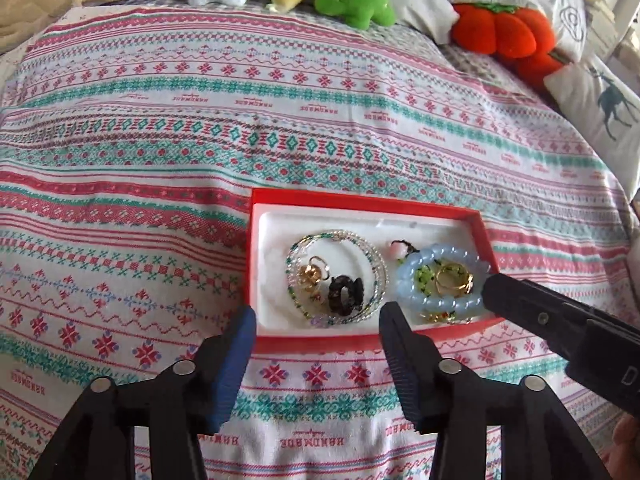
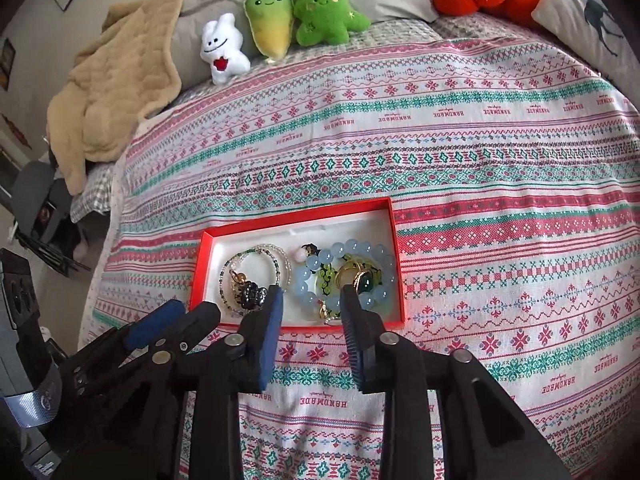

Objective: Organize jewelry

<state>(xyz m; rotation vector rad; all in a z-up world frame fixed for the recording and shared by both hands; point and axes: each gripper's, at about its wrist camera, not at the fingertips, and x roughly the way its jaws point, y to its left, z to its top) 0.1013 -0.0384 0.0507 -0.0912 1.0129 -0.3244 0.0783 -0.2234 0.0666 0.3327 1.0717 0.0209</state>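
Both tongs, left tongs (image 1: 318,322) and right tongs (image 2: 310,304), hang apart and empty above our red box (image 1: 316,197) on the bed (image 1: 160,160).
We see the jewelry in its white liner: clear beaded strands (image 1: 336,276) circling a dark piece (image 1: 346,292) on the left, the blue bead bracelet (image 1: 442,276) around gold rings (image 1: 454,278) on the right. If we tidy further, we judge it best to pinch one bead from above, lift slowly, and keep strands untangled.

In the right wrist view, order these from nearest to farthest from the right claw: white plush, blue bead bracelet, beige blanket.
1. Blue bead bracelet, in the red box, just ahead of the right claw.
2. Beige blanket, far left.
3. White plush, at the back.
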